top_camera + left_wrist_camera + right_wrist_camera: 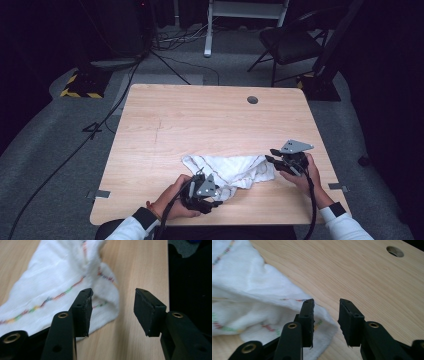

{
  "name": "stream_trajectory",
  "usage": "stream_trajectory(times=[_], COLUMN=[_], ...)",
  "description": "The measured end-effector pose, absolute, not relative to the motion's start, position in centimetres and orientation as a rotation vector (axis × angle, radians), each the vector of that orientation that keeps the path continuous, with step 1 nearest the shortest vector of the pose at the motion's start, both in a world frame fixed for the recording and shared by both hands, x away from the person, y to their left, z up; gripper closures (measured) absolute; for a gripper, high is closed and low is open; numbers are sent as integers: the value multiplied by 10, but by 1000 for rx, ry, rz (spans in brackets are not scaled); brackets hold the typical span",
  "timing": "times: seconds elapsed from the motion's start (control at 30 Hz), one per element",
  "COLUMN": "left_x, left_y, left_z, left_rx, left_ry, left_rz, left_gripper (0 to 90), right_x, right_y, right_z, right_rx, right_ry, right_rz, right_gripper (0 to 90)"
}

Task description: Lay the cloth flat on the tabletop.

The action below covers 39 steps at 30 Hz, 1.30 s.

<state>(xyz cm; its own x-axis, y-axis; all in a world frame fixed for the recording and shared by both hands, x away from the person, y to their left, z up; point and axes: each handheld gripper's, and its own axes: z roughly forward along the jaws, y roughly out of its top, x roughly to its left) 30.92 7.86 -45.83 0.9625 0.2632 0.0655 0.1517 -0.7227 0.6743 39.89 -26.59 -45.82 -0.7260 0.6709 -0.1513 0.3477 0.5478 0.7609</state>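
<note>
Two grippers flanked a crumpled white cloth (232, 171) near the table's (200, 120) front edge. We saw the left gripper (113, 312) spread at one corner, the right gripper (326, 322) spread at another, neither pinching fabric.

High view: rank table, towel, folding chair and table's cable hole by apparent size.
1. table
2. folding chair, though it stands farther back, so it only looks close to the towel
3. towel
4. cable hole
</note>
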Motion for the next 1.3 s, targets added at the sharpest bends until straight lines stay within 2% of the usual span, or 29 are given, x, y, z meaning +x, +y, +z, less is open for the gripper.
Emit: stream_trajectory(times=[0.2,0.37,0.47,0.6,0.63,0.77,0.83,1.0,1.3], left_x=[329,346,356,371,371,389,391,396,398], left_y=[97,97,90,81,81,84,89,109,133], left_z=[-464,-467,-470,-474,-474,-484,-483,-475,-472], left_rx=[2374,2359,2372,2407,2407,2443,2438,2402,2359], left_ry=[420,418,395,386,386,394,396,466,561], left_rz=[281,311,305,298,298,244,256,313,282], left_gripper=[426,358,314,296,310,531,676,881,884], right_x=[371,344,330,323,324,326,330,336,340], right_y=[-255,-237,-218,-197,-193,-188,-194,-216,-262], right_z=[-445,-443,-448,-455,-458,-471,-473,-468,-468], right_rx=[689,553,440,357,342,324,348,397,584], right_ry=[2441,2548,2613,2654,2667,2665,2650,2628,2571], right_rz=[1126,1209,1201,1179,1167,1035,1006,997,952], right_gripper=[668,679,612,556,560,756,854,889,887])
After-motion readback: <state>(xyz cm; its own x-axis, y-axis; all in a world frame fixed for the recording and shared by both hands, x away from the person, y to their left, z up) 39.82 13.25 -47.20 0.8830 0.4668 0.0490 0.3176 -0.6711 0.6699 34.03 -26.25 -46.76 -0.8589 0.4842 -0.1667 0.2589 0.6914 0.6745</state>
